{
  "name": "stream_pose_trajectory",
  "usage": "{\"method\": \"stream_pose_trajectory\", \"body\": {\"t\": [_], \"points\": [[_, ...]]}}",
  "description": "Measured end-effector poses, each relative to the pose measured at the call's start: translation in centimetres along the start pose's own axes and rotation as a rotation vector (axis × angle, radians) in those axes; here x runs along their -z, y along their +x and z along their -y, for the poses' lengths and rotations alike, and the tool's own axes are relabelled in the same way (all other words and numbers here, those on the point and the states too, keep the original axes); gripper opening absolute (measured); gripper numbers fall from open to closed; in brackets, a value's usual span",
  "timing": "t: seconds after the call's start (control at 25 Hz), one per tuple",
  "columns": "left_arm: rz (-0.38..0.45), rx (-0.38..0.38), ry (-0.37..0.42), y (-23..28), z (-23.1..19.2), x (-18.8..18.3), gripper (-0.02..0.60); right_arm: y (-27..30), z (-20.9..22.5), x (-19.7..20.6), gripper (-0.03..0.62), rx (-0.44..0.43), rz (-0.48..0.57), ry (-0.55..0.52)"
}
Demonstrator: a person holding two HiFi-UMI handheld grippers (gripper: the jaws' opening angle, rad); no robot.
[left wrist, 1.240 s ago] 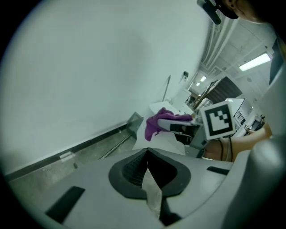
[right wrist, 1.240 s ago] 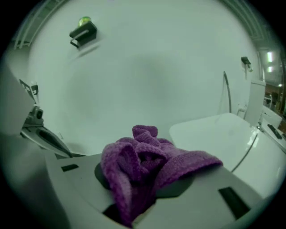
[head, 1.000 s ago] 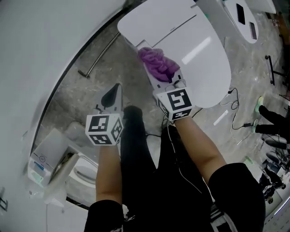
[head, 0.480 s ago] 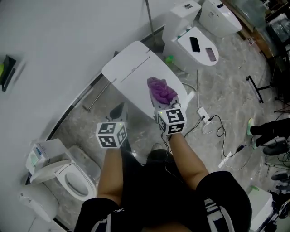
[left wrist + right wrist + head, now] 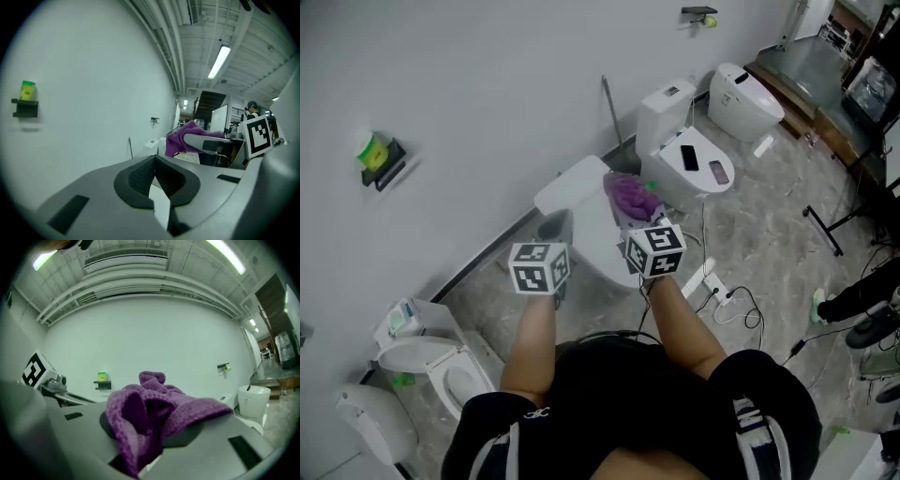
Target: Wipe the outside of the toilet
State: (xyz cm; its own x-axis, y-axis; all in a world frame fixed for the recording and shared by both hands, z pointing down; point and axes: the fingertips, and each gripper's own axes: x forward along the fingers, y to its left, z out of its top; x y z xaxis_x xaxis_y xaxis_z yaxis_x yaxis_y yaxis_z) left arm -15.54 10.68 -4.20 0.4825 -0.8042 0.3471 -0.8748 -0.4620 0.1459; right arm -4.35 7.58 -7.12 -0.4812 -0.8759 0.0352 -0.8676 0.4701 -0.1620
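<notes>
A white toilet (image 5: 577, 191) with its lid down stands by the wall, straight ahead of both grippers in the head view. My right gripper (image 5: 628, 208) is shut on a bunched purple cloth (image 5: 626, 194), held in the air above the toilet's right side. The cloth (image 5: 149, 414) fills the right gripper view and hides that gripper's (image 5: 154, 430) fingertips. My left gripper (image 5: 556, 229) hovers over the toilet's left side, jaws shut with nothing between them. The left gripper view shows the left gripper (image 5: 155, 158) pointing at the wall, with the cloth (image 5: 179, 138) to its right.
More toilets line the wall: one (image 5: 667, 112) just right with two flat dark things on its lid, another (image 5: 748, 99) beyond, one (image 5: 439, 360) at lower left. Cables and a power strip (image 5: 719, 284) lie on the marble floor. A small wall shelf (image 5: 379, 156) holds a green thing.
The view has pulled back and up from the toilet. Both grippers have lifted away from the lid, the right one still holding the cloth that lay against the lid a second ago.
</notes>
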Motion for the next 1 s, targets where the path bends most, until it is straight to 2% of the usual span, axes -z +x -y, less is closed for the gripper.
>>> {"method": "stream_pose_trajectory", "body": {"t": [0.12, 0.28, 0.76, 1.0], "points": [[0.041, 0.002, 0.048, -1.1, -0.5, -3.6, 0.008, 0.5, -1.7, -3.5, 0.127, -0.033, 0.052, -0.012], [0.089, 0.033, 0.064, -2.5, -0.6, -6.3, 0.008, 0.4, -3.7, -6.4, 0.126, -0.059, 0.100, -0.022], [0.108, 0.089, 0.070, -4.7, -2.9, -5.9, 0.008, 1.3, -8.7, -5.8, 0.126, -0.075, 0.083, -0.106], [0.114, 0.105, 0.074, -5.7, -4.7, -5.5, 0.008, 2.2, -10.6, -4.6, 0.126, -0.076, 0.071, -0.109]]}}
